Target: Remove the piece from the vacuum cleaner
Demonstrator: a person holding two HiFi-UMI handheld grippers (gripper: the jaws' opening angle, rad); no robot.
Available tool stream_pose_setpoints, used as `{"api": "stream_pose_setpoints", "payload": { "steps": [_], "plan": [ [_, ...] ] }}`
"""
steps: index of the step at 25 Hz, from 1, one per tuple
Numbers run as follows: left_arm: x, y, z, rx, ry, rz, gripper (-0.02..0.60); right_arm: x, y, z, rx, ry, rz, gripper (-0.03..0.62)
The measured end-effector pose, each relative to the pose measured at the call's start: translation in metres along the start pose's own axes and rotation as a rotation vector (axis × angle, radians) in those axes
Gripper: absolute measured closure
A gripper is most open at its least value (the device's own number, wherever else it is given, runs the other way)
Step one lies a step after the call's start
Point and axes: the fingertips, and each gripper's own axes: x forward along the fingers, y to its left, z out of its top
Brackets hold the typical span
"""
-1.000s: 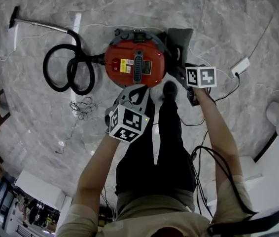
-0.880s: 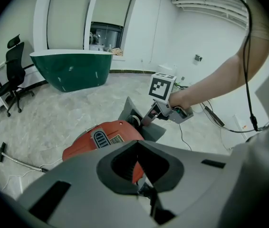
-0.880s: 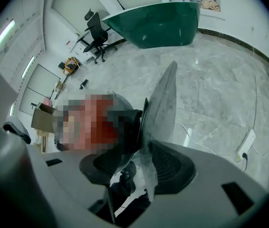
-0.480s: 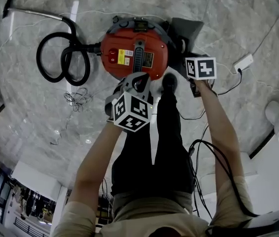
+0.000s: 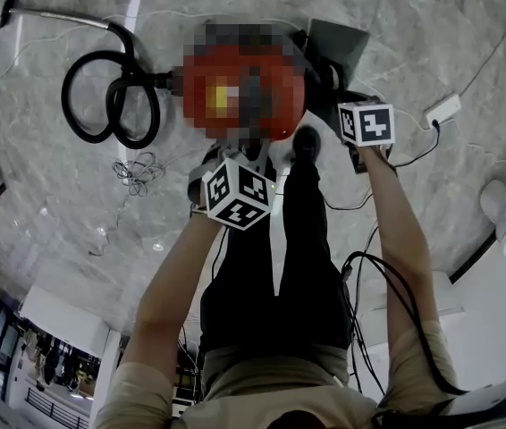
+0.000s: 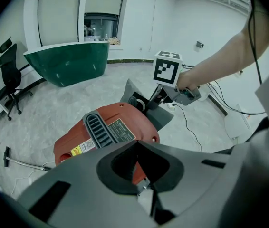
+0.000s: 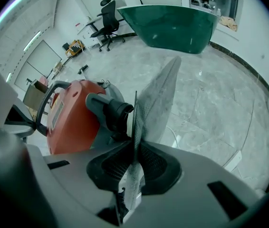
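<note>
A red canister vacuum (image 6: 103,137) lies on the marble floor, its black hose (image 5: 110,96) coiled to the left. A flat grey mesh piece (image 7: 156,96) stands on edge at the vacuum's right end, beside a black inlet tube (image 7: 108,109). My right gripper (image 7: 136,145) is closing on this piece, whose lower edge runs between the pads. The same grey piece (image 5: 333,43) shows in the head view, just beyond the right gripper (image 5: 347,105). My left gripper (image 6: 138,143) hovers over the vacuum's near side, tips together and empty.
A metal wand (image 5: 56,16) continues the hose at far left. A tangle of thin wire (image 5: 137,170), a white power strip (image 5: 441,113) and cables lie on the floor. A green counter (image 6: 68,61) and an office chair (image 6: 8,75) stand further off.
The head view has drifted, so the vacuum sits higher in it. Both grippers keep roughly their places beside the vacuum.
</note>
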Motion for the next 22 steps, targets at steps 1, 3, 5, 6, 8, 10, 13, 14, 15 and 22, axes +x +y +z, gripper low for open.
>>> {"api": "stream_pose_setpoints", "payload": {
  "steps": [1,3,5,6,8,10,13,14,15,22],
  "plan": [
    [0.001,0.000,-0.002,0.000,0.003,0.001,0.586,0.000,-0.001,0.000,-0.015,-0.002,-0.004,0.542],
    [0.003,-0.001,-0.003,0.001,0.004,0.003,0.586,-0.001,-0.002,-0.001,-0.071,-0.007,-0.026,0.542],
    [0.004,-0.004,-0.003,0.008,0.004,0.003,0.586,0.000,-0.003,-0.004,-0.135,-0.011,-0.056,0.542],
    [0.004,-0.006,-0.003,0.012,0.005,0.003,0.586,0.000,-0.003,-0.005,-0.143,-0.015,-0.061,0.542],
    [0.005,-0.007,-0.003,0.026,0.003,0.006,0.586,-0.001,-0.003,-0.004,-0.130,-0.023,-0.063,0.542],
    [0.007,-0.008,-0.003,0.040,0.002,0.012,0.586,-0.001,-0.005,-0.006,-0.158,-0.030,-0.073,0.542],
    [0.006,-0.009,-0.004,0.026,0.001,0.005,0.586,-0.001,-0.006,-0.009,-0.263,-0.037,-0.108,0.542],
    [0.005,-0.009,-0.005,0.014,0.001,0.000,0.586,-0.001,-0.006,-0.010,-0.297,-0.040,-0.119,0.542],
    [0.005,-0.008,-0.005,0.002,-0.001,-0.007,0.586,0.000,-0.006,-0.010,-0.322,-0.044,-0.128,0.542],
    [0.004,-0.008,-0.004,-0.036,-0.010,-0.018,0.586,-0.002,-0.012,-0.011,-0.219,-0.083,-0.120,0.542]
  ]
}}
